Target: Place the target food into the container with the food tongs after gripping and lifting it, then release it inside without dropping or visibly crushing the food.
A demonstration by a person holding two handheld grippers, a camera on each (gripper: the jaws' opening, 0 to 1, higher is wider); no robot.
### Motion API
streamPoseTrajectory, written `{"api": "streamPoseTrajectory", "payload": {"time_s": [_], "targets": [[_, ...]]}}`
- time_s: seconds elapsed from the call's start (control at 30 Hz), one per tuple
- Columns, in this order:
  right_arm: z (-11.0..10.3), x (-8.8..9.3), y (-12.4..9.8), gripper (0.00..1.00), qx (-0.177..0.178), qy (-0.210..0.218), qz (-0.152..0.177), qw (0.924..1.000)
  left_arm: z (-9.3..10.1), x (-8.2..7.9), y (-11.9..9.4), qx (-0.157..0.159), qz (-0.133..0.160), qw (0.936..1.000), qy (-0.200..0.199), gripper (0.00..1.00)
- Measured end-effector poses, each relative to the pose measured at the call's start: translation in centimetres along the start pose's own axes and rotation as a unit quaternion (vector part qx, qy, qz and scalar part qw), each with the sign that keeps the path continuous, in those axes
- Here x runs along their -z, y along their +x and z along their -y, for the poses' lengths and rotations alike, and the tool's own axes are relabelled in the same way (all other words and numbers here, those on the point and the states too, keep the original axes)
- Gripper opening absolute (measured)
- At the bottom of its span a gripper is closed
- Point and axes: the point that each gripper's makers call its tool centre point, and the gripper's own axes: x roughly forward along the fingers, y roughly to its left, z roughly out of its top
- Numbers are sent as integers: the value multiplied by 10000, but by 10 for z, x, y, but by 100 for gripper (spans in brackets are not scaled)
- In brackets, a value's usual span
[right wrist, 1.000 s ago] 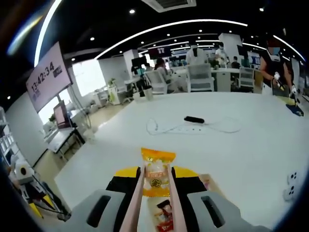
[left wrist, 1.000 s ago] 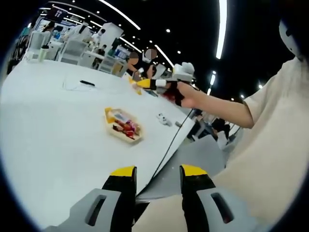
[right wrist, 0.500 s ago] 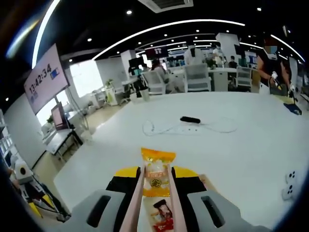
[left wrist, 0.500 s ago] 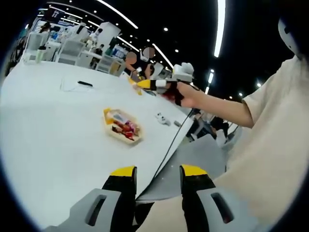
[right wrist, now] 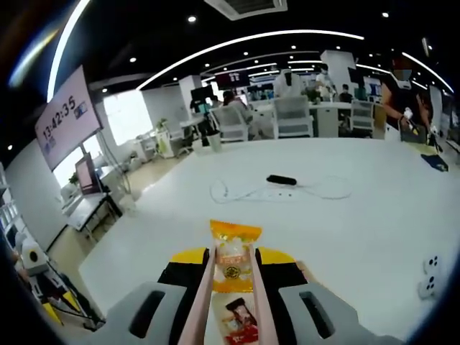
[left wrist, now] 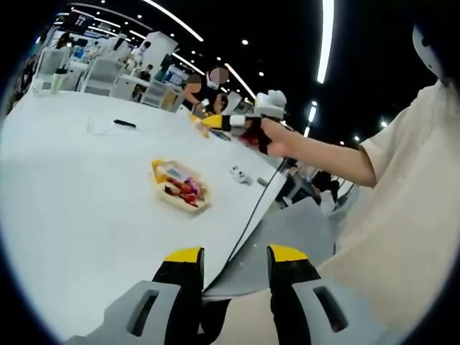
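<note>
Right tool: the right tool (right wrist: pixel 231 267), grey with yellow-tipped black jaws, is closed on a pair of pale pinkish food tongs (right wrist: pixel 204 302) that run forward between its jaws.
Target food: a small orange-yellow plastic snack packet (right wrist: pixel 233 255) is pinched between the two tong arms and held up in the air, above the near part of the tabletop; it looks flat and uncrushed.
Container: a shallow yellow-rimmed tray (left wrist: pixel 179 186) sits on the large white tabletop (left wrist: pixel 79 201), near its right edge in the left gripper view; red and light wrapped snacks already lie inside. In the right gripper view a red-printed packet (right wrist: pixel 238 317) shows just below the held packet, between the tong arms.
Right tool, seen from the left: the person's hand (left wrist: pixel 269 136) holds it out over the far right part of the tabletop, beyond and higher than the tray, well apart from it.
Left tool: the left tool (left wrist: pixel 231 267) has its jaws moderately apart with nothing between them, at the near edge of the tabletop.
Tabletop, other things: a black power strip (right wrist: pixel 281 179) with a looping white cable (right wrist: pixel 237 191) lies farther off; a small white object (left wrist: pixel 238 173) lies to the right of the tray.
Person: a cream short sleeve (left wrist: pixel 402 208) fills the right side of the left gripper view.
</note>
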Motion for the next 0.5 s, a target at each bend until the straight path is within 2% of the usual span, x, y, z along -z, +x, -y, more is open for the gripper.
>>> {"api": "streamPoseTrajectory", "payload": {"time_s": [0.5], "targets": [[17, 2, -13, 25, 181, 103, 70, 9998, 3, -3, 3, 63, 5, 10000, 7, 34]]}}
